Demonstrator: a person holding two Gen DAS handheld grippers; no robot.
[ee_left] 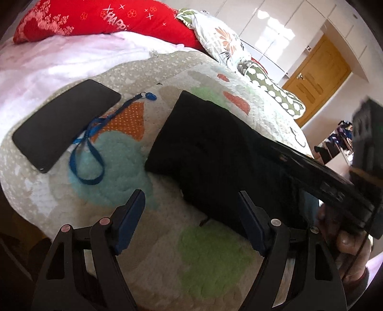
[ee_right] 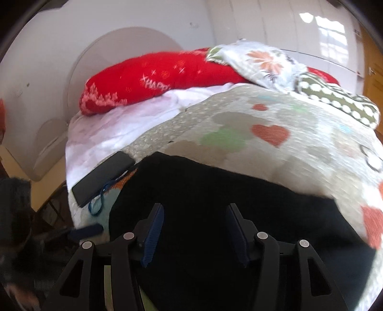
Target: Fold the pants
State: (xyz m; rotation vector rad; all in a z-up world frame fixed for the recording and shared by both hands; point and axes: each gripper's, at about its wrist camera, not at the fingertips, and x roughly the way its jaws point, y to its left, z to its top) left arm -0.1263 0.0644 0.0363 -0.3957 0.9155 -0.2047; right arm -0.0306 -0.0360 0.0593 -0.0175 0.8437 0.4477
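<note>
Black pants (ee_left: pixel 210 146) lie folded into a thick rectangle on the patterned quilt (ee_left: pixel 148 258). My left gripper (ee_left: pixel 191 203) is open and empty, just in front of the pants' near left corner, its right finger (ee_left: pixel 251 222) beside the fabric edge. The right gripper's body (ee_left: pixel 335 181) reaches in from the right over the pants. In the right wrist view the pants (ee_right: pixel 215 191) fill the foreground, and my right gripper (ee_right: pixel 195 220) hovers open above them with nothing between its fingers.
A black phone (ee_left: pixel 64 124) and a blue lanyard (ee_left: pixel 88 153) lie on the quilt left of the pants. A red pillow (ee_left: pixel 100 19) and a floral pillow (ee_left: pixel 220 40) lie at the headboard. A wooden door (ee_left: pixel 316 79) stands beyond the bed.
</note>
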